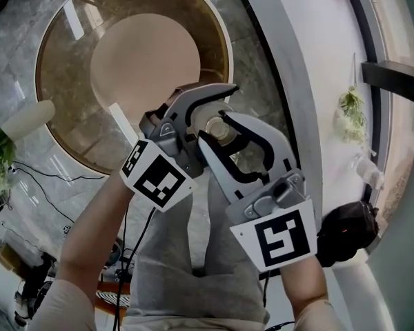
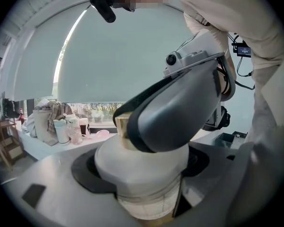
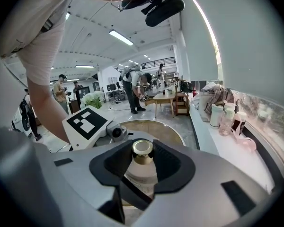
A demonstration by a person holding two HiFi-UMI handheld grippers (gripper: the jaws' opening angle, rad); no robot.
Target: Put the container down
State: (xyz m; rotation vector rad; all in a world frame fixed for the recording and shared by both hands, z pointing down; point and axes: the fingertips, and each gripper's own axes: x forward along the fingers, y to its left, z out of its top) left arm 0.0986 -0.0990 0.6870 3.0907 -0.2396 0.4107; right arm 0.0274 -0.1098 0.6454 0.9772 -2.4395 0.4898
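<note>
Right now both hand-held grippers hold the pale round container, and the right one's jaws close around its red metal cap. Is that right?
Not quite: the metal cap is gold, not red, as the right gripper view shows. The rest stands: the right hand-held gripper closes around it, and the left hand-held gripper holds the pale round container.

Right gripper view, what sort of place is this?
Probably a large open workshop or lab hall: long ceiling strip lights, several standing people near a small wooden table, and a white window-side counter carrying pale cups.
</note>
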